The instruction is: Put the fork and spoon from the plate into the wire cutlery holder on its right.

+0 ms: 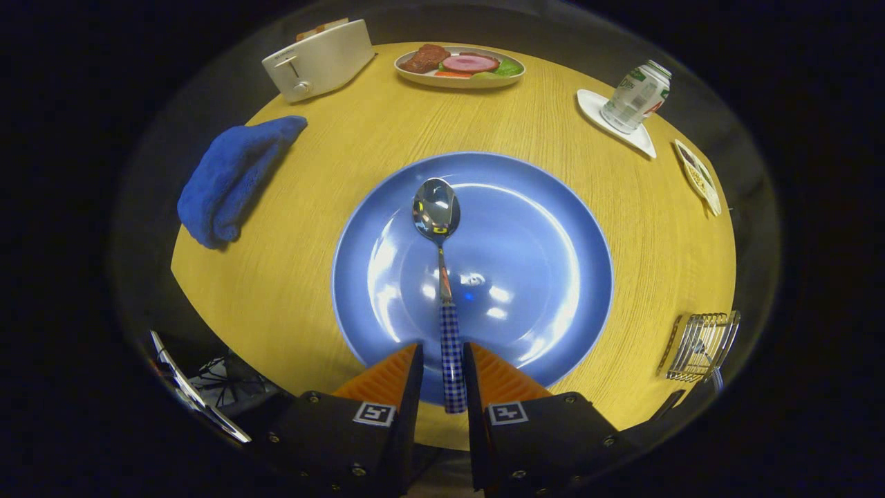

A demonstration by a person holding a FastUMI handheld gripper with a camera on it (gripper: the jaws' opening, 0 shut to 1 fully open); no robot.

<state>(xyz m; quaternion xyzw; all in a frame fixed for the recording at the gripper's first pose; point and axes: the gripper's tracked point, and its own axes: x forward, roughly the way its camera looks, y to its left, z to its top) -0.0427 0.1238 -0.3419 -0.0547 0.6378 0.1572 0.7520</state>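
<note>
Looking forward along the fingers, the gripper (442, 366) is seen held low over the near rim of the blue plate (553, 228), pointed across the round wooden table (290, 277). Its two fingers are drawn in narrowly on either side of the checked handle of the spoon (438, 228), which runs straight between them; whether both pads actually press on the handle cannot be told, as a thin gap may remain on each side. The spoon's shiny bowl is found well ahead of the fingertips, near the plate's centre and turned face up, with the handle end reaching back past the plate's near rim. The wire cutlery holder (700, 346) is placed on the table to the right of the plate, well apart from it and close to the table's edge, roughly level with the fingers. Beyond the plate, a white toaster (319, 61) is set at the far left, a dish of food (460, 67) at the far middle, and a bottle (636, 97) is stood on a white coaster (643, 142) at the far right. A crumpled blue cloth (231, 178) is laid to the left of the plate, near the table's edge.
</note>
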